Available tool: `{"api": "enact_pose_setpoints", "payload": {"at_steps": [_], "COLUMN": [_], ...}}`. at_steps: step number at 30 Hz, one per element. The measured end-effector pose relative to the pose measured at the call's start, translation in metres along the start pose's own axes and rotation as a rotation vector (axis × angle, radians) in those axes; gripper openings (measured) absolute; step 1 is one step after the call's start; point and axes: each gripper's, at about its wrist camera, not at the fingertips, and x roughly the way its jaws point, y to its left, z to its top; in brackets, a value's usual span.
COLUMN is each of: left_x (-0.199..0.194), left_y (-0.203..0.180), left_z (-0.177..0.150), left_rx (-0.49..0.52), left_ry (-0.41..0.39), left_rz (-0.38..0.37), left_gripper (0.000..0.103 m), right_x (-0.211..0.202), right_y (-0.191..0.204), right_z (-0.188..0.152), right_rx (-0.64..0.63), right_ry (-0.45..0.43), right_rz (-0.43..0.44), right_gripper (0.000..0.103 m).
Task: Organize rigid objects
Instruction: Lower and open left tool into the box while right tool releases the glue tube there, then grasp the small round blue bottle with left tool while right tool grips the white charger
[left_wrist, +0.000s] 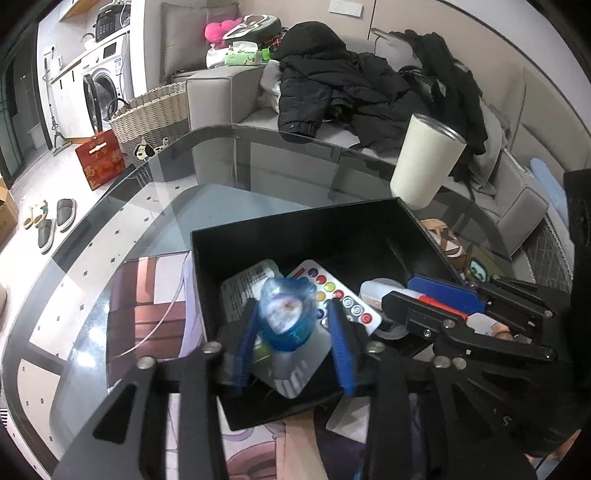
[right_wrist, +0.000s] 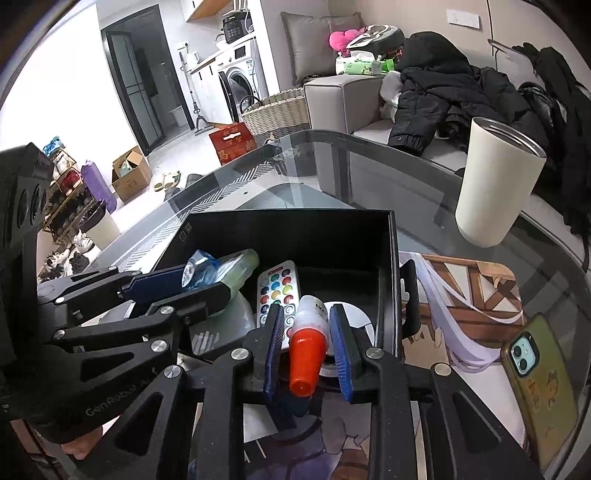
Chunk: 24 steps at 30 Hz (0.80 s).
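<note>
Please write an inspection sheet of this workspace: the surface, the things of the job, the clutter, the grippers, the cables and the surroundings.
Surface: glass table with a printed mat.
Job's things: black box holding a remote control; blue-capped bottle; orange-capped bottle.
Clutter: white tumbler and phone beside the box.
Grippers: left gripper around the blue-capped bottle; right gripper around the orange-capped bottle, both over the box.
Cables: nothing seen.
Surroundings: sofa with dark coats, wicker basket, washing machine.

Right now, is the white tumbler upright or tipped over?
Upright: the white tumbler stands on its base on the glass table, its open rim facing up.
</note>
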Motion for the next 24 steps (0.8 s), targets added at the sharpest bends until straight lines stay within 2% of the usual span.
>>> {"api": "enact_pose_setpoints", "payload": {"at_steps": [6,13,16,19,24], "left_x": [-0.011,-0.045,-0.053,-0.058,-0.051], "left_y": [0.000,-0.013,-0.020,-0.023,-0.036], "left_z": [-0.004,-0.022,-0.033,-0.044,-0.069], "left_rx": [0.006,0.064,0.097,0.111,0.179], "left_ry": [-0.018,-0.090,-0.100,-0.082,0.017], "left_rz": [-0.025,-0.021,-0.017,-0.031,-0.068], "left_gripper": [0.055,0.055,0.056,0.056,0.056], "right_x": [-0.014,-0.048,-0.065,-0.073,-0.066], "right_y": [-0.007,-0.011,-0.010,-0.009,-0.012], "right_z": [-0.001,-0.010,-0.018,-0.029,-0.044], "right_rx": [0.033,0.016,-0.011,-0.042,-0.051], "right_ry": [-0.001,-0.043,-0.062,-0.064,-0.011], "right_rz": [0.022,0.030,0.019,0.011,0.015], "right_gripper": [0.032,0.033,0.038,0.039,0.039]}}
